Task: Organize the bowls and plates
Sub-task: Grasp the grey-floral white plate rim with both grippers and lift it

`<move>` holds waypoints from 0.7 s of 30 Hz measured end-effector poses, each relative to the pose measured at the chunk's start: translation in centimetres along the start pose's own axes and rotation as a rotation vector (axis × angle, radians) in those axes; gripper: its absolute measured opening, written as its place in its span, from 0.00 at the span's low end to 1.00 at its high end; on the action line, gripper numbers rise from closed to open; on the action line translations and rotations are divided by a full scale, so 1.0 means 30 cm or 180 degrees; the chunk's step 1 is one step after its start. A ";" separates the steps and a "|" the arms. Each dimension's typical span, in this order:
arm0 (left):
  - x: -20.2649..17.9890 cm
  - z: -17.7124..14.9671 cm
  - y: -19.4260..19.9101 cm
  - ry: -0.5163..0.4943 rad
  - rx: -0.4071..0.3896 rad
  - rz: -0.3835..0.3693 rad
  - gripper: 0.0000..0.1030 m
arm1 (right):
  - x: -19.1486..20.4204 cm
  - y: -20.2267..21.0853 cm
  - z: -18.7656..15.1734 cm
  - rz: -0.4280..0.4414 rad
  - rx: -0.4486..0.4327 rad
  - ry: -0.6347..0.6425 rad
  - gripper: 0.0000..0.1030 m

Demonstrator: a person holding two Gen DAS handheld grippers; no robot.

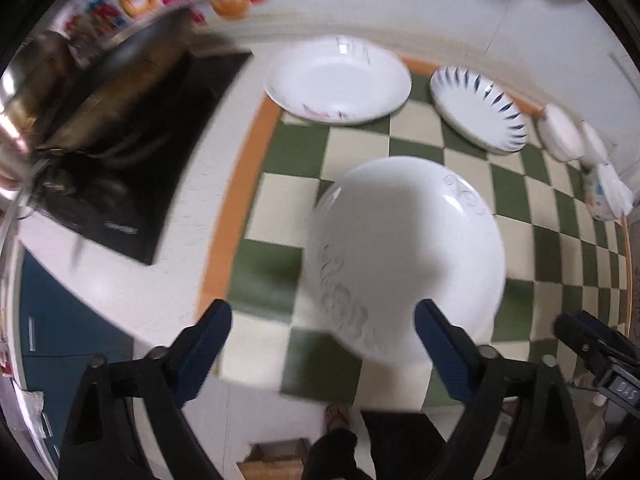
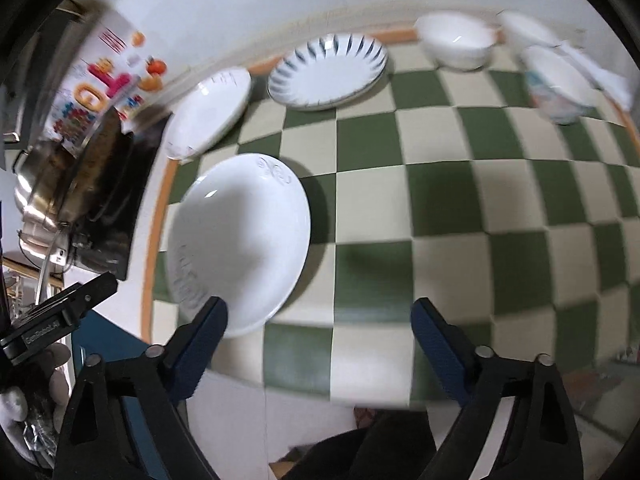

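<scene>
1. The left gripper [image 1: 322, 322] fills the bottom of the left wrist view, its 2 blue-padded fingers [image 1: 208, 344] spread wide; nothing is held between them, though the near edge of a white plate [image 1: 404, 256] shows in the gap, below the tips.
2. That white plate, with a faint grey pattern on its rim, lies on a green and cream checked mat [image 1: 280, 268] in the centre of the frame; whether the pads touch it cannot be told through the blur.
3. The right gripper [image 2: 320, 320] sits at the bottom of the right wrist view, jaws also wide and empty; its left finger [image 2: 204, 344] overlaps the lower rim of the same white plate [image 2: 240, 240], which lies left of centre.
4. At the top of the left view, a second white plate [image 1: 338, 80] rests at the mat's far edge; just right of it lies a plate with dark blue streaks [image 1: 478, 108].
5. White bowls [image 1: 560, 138] stand further right along the mat's edge, blurred.
6. A black cooktop [image 1: 132, 152] lies at the left of the frame, off the mat, with a steel pot [image 1: 24, 92] at its far-left side.
7. In the right view, the other gripper [image 2: 68, 312] and a white-gloved hand [image 2: 24, 400] appear at lower left.
</scene>
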State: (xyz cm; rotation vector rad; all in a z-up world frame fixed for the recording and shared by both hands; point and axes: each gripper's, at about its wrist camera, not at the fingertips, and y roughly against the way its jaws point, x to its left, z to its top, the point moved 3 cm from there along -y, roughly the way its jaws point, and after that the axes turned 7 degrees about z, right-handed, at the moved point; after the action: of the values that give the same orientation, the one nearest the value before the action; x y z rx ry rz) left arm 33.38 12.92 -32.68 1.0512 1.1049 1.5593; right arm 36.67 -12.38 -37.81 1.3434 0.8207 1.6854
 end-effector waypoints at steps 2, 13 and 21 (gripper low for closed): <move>-0.021 0.047 -0.092 -0.0007 0.0160 0.0022 0.83 | -0.017 -0.092 0.054 0.0043 0.0177 0.0010 0.77; -0.007 0.125 -0.323 0.0156 0.0677 -0.0113 0.51 | -0.023 -0.367 0.230 0.0424 0.0706 0.0093 0.44; 0.014 0.104 -0.314 0.0103 0.0689 -0.0233 0.38 | 0.012 -0.406 0.229 0.0517 0.0895 0.0135 0.14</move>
State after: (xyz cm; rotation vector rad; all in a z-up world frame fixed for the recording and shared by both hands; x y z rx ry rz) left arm 38.17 15.47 -41.00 1.1181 1.3429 1.4262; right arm 45.72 -6.45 -46.67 1.6058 1.0264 1.7767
